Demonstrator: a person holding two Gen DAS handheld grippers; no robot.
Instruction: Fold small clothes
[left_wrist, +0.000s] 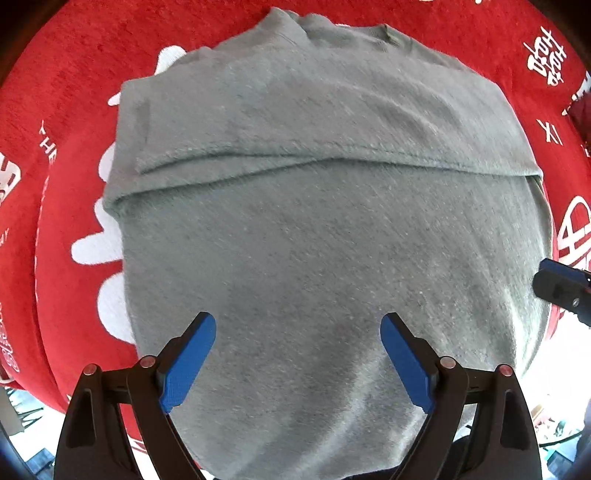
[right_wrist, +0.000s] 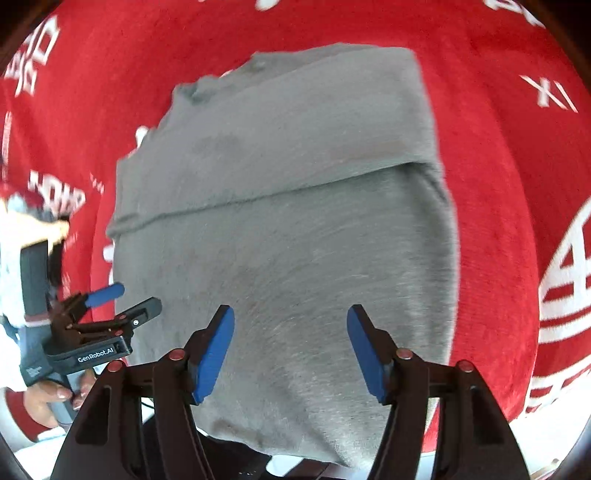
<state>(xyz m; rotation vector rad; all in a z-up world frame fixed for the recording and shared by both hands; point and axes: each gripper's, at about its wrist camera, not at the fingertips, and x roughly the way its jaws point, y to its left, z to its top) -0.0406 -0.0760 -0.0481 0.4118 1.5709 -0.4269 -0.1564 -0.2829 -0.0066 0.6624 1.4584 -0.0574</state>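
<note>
While it lies folded on the red cloth, the grey shirt runs lengthwise away from both cameras, collar far. The left gripper and right gripper gape empty above it.

Garment's near hem cut off

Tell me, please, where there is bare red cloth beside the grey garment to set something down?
Bare red cloth borders the grey garment on its right and beyond its collar. The left side is crowded: the left gripper hovers there.
</note>
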